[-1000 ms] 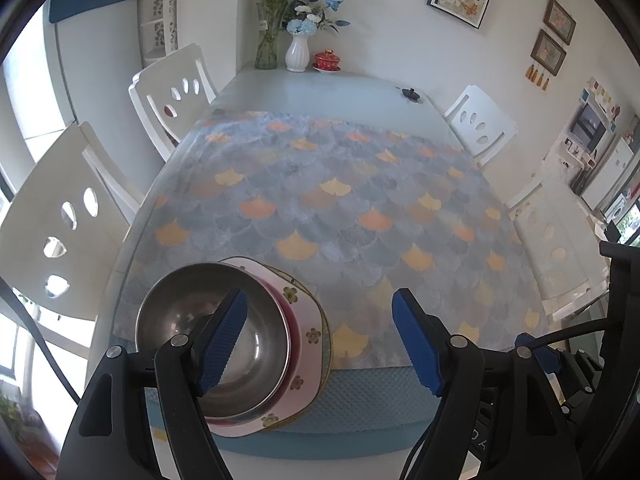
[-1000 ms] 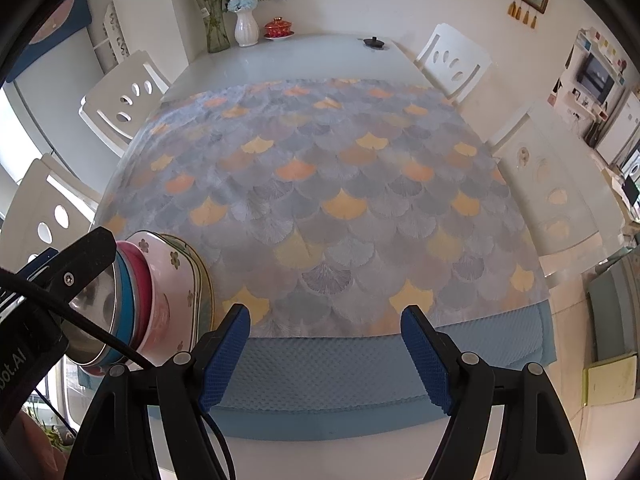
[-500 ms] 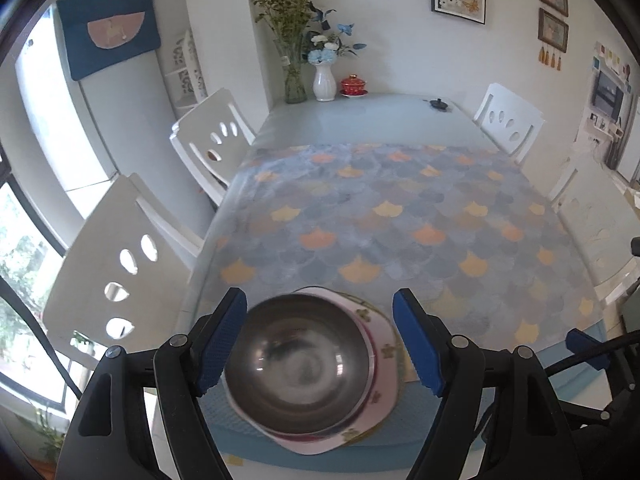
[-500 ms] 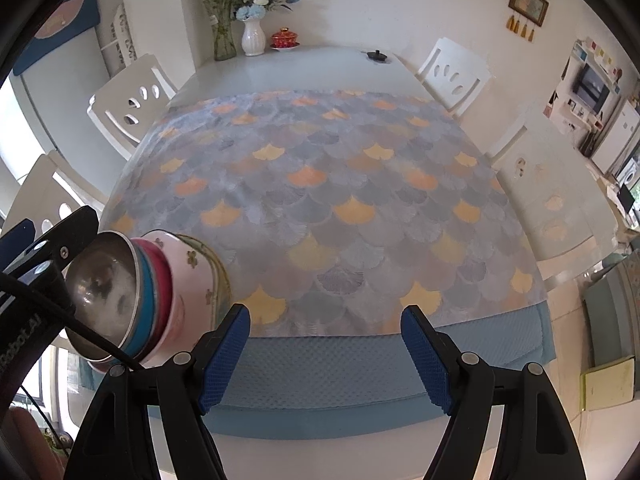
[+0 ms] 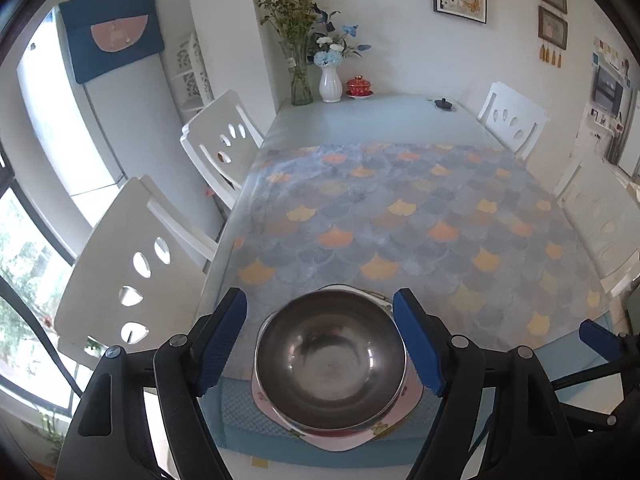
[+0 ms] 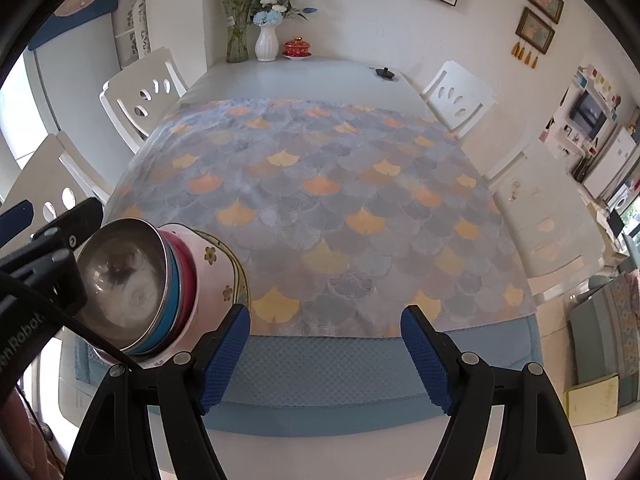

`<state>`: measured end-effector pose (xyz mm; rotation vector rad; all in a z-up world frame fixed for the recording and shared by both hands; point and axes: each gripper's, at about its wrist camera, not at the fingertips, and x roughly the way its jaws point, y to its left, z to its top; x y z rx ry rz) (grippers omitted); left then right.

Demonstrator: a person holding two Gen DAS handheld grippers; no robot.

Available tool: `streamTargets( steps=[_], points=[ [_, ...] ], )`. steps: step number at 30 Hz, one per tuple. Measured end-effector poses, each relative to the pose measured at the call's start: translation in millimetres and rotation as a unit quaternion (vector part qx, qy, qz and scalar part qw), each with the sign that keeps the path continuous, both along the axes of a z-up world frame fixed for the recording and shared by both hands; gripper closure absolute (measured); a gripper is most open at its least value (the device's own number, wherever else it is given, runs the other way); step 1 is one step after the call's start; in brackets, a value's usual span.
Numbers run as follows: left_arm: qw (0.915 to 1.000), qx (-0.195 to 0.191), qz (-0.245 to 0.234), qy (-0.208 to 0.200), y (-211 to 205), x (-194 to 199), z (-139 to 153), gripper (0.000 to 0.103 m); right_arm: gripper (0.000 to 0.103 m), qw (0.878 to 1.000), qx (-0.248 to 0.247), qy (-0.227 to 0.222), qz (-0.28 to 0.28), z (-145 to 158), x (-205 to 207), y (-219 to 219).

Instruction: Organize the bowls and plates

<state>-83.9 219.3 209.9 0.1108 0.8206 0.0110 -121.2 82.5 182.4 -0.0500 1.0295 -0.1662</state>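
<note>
Nearest the left wrist camera, left tongs (image 5: 320, 344) spread wide, blue pads either side of a steel bowl (image 5: 330, 364) and clear of its rim, gripping nothing. Under the bowl, a pink flowered plate (image 5: 340, 438) peeking out, all of it at the near left edge of the bench (image 5: 360, 116). Under that stack, a blue quilted mat (image 5: 236, 412) along the near edge. Beyond, a cloth (image 5: 400, 220) of grey, orange and yellow scales over most of the top, then bare pale surface. At the far end, against the wall: one glass vase (image 5: 301, 88) of dried stems, one white vase (image 5: 330, 84) of blue and white flowers, one red lidded cup (image 5: 359, 87), one small black object (image 5: 443, 104). Around the bench, three white chairs plain, two on the left, one far right. Pale walls with three framed pictures.

From the right wrist camera, right tongs (image 6: 326, 354) likewise apart and empty, above the quilted mat, well apart from the dishes. Shown only from this side view: the layers of the stack (image 6: 160, 292), namely steel bowl on top, a blue bowl and a red bowl nested below, then the pink flowered piece, with a yellowish rim beneath. Also only here: a shelf unit with a screen at far right. Only from the left camera: the window with greenery at far left and the bowl's inside straight on.
</note>
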Motion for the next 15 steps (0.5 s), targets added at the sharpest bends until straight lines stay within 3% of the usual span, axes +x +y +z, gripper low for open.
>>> streamTargets(
  steps=[15],
  points=[
    [0.9996, 0.017, 0.021, -0.002, -30, 7, 8, 0.029, 0.027, 1.000, 0.006, 0.000, 0.017, 6, 11, -26]
  ],
)
